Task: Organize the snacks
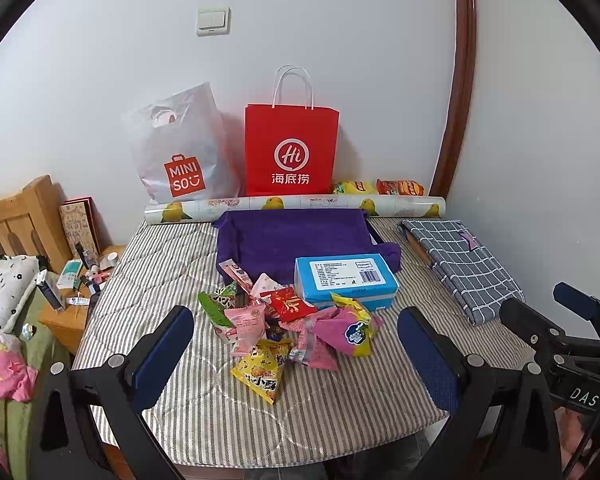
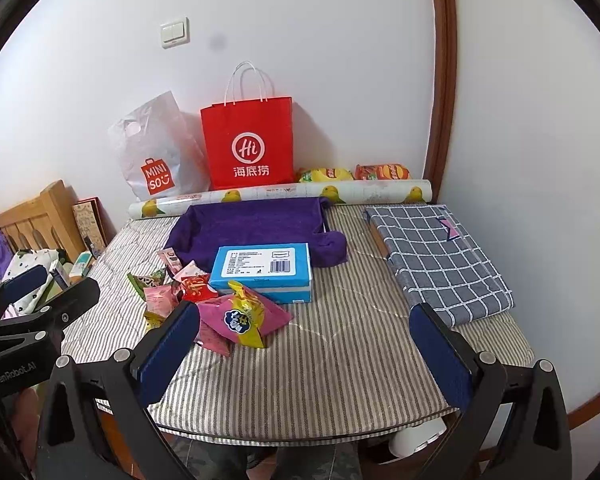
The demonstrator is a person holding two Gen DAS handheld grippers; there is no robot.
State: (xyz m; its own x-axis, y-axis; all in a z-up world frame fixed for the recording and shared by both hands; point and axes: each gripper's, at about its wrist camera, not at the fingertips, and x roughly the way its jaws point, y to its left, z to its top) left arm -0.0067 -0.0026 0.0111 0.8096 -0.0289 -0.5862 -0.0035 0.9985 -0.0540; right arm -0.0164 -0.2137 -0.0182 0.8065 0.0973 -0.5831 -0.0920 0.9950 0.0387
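A pile of small snack packets [image 1: 284, 320] lies on the striped table cover, in pink, yellow, red and green wrappers; it also shows in the right wrist view [image 2: 204, 304]. A purple cloth basket [image 1: 296, 240] stands behind the pile, also in the right wrist view [image 2: 252, 228]. A blue tissue box [image 1: 346, 278] sits beside the pile. My left gripper [image 1: 296, 356] is open and empty, just short of the pile. My right gripper [image 2: 304, 354] is open and empty, over bare cover to the right of the pile.
A red paper bag [image 1: 291, 152] and a white Miniso bag [image 1: 180, 152] stand against the wall. A patterned roll [image 1: 296, 205] lies in front of them, two chip bags [image 1: 380, 188] behind it. Folded checked fabric [image 1: 460, 268] lies at right. A cluttered wooden nightstand [image 1: 80, 300] stands left.
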